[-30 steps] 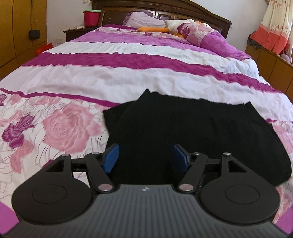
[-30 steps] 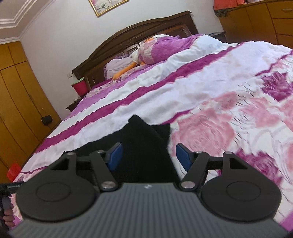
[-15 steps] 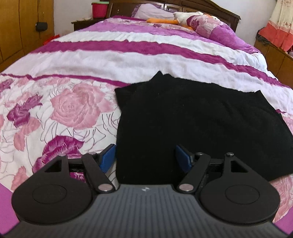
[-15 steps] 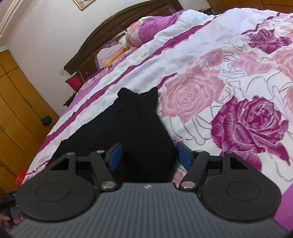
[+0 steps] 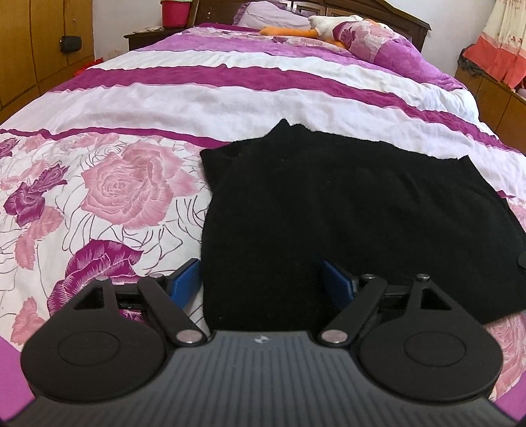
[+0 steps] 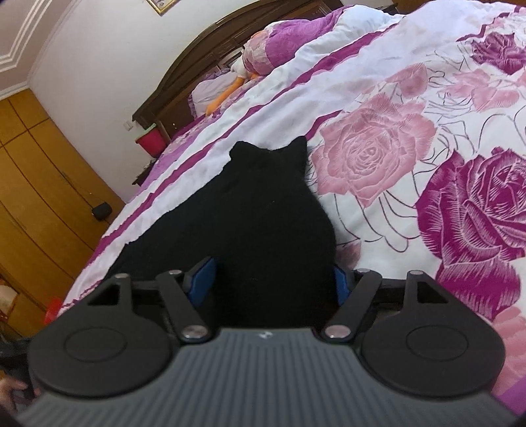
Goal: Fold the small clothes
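Observation:
A black knitted garment (image 5: 335, 210) lies flat on the flowered bedspread (image 5: 125, 184). My left gripper (image 5: 261, 282) is open and low over the garment's near left edge; its blue pads straddle that edge. In the right wrist view the same garment (image 6: 256, 223) runs away from me. My right gripper (image 6: 274, 279) is open over the garment's near right end, with the cloth between the blue pads. Neither gripper holds the cloth.
The bed has pillows and a plush toy (image 5: 315, 28) at the dark headboard (image 6: 203, 62). A red bin (image 5: 176, 13) stands on a nightstand at the back left. Wooden wardrobes (image 6: 39, 184) line the left side. A low cabinet with cloth (image 5: 493, 62) stands to the right.
Both grippers have dropped lower and pulled toward the garment's near edge, tilting down at the bed. The garment lies as before. Both stay open.

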Demonstrator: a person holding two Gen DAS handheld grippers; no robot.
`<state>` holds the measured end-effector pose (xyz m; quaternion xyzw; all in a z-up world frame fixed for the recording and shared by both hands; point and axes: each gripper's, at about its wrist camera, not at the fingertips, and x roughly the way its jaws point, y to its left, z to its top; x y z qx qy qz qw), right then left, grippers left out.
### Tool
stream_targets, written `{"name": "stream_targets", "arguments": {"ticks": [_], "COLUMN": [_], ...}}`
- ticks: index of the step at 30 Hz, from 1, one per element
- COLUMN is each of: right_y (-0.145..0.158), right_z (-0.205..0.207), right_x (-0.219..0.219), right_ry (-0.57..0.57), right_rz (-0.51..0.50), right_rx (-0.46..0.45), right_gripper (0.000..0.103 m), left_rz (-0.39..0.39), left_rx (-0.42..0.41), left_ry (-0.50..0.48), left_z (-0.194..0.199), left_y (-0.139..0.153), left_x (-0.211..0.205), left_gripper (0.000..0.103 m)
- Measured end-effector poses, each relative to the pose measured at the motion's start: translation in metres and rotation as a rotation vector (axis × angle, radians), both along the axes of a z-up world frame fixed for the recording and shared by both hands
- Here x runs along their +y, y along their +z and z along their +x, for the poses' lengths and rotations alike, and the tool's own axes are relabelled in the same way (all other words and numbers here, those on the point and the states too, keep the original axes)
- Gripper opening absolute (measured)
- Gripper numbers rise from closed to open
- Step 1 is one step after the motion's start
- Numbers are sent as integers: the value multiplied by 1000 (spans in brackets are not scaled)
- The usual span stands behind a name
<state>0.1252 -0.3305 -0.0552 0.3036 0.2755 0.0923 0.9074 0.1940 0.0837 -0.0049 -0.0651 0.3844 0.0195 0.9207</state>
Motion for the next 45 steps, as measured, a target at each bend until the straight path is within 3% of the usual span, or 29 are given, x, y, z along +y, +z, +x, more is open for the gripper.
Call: {"name": "stream_targets", "arguments": {"ticks": [6,14,17,20,22,32,41,45], "right_y": [-6,-10,-12,-14,-18,-25,-33,-31], "right_z": [8,17,17,17,17,19,23,24], "right_x": [2,15,17,13,10,8,3,4], "right_ry": [15,-22,-39,-56,-51,-62,-128,-133], "right_rz": [112,119,108,132,185,241,354,352], "right_rx": [-16,-47,-57,-52,-42,-60,-88,-86], "right_gripper": [73,72,65,48,31,30,31,26], "left_rz": [-4,-17,-19,-19,-18,-14,-30,-29], "left_rx": [3,9,10,9,10,13,24,26], "left_ry": [-8,-14,-16,-15,-16,-20,-23,-22], "left_z": [2,4,5,5,5,6,8,7], "left_y": [-1,-3,-3,-3,-3,-3,-3,-2], "left_x": [0,2,2,2,2,1,4,4], "left_gripper": [86,88,88,88,89,89,89,89]}}
